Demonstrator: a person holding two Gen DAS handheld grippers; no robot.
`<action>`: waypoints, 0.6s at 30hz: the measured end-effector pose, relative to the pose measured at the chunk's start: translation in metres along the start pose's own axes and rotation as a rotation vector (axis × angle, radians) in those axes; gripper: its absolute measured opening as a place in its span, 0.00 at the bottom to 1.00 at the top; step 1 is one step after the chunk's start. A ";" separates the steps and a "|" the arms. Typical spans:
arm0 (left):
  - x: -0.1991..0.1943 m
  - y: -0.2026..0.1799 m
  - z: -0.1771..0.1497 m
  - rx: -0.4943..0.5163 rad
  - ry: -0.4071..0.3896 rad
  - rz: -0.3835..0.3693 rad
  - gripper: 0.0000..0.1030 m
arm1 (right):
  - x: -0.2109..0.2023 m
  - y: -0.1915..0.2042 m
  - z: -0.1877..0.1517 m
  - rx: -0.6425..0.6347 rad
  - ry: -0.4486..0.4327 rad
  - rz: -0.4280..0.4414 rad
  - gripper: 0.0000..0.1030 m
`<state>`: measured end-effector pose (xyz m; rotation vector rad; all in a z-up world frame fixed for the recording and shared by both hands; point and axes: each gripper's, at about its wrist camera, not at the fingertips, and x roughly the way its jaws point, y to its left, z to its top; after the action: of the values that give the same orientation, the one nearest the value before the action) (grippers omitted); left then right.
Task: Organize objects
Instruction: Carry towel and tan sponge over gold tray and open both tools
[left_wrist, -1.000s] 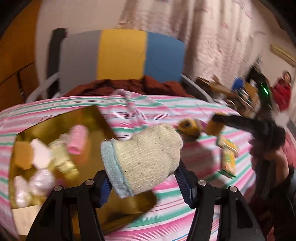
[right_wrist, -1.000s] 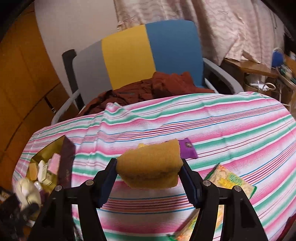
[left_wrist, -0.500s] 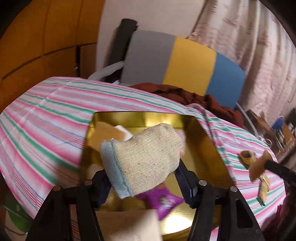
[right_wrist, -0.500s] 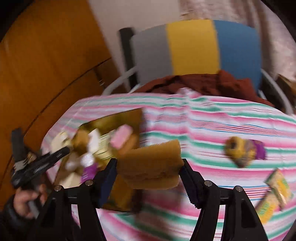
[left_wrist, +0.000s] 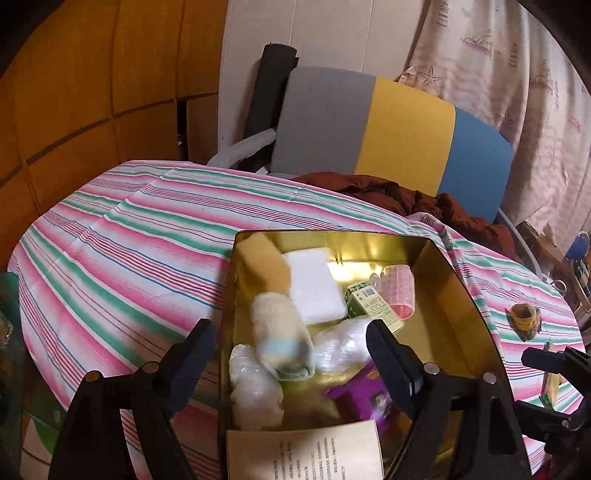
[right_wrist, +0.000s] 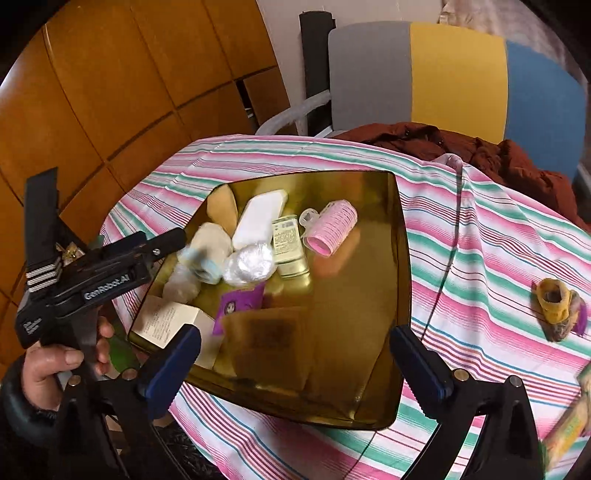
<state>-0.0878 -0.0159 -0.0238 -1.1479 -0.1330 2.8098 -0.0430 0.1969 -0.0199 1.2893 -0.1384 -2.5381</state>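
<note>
Dropping both items, I am keeping the left gripper (left_wrist: 288, 354) and right gripper (right_wrist: 295, 350) spread wide and empty over the gold tin (right_wrist: 400, 258); the sock (left_wrist: 280, 339) is landing at its nine o'clock, the sponge (right_wrist: 273, 343) near six.

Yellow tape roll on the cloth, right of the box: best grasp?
Grip the tape roll across its outer wall, coming straight down from above with the right gripper, now open. It seems to lie flat with its hole up and stands apart from the gold box, so both sides look free for the fingers.
</note>
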 end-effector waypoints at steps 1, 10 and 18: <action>-0.002 0.000 -0.001 0.000 -0.004 -0.001 0.83 | 0.001 0.000 -0.001 -0.003 0.001 -0.012 1.00; -0.032 -0.007 -0.007 0.033 -0.049 0.004 0.83 | -0.010 0.006 -0.010 0.003 -0.060 -0.121 1.00; -0.047 -0.023 -0.013 0.076 -0.060 -0.029 0.83 | -0.019 0.018 -0.012 -0.021 -0.102 -0.176 1.00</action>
<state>-0.0436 0.0013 0.0021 -1.0381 -0.0469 2.7984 -0.0188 0.1865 -0.0083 1.2132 -0.0199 -2.7465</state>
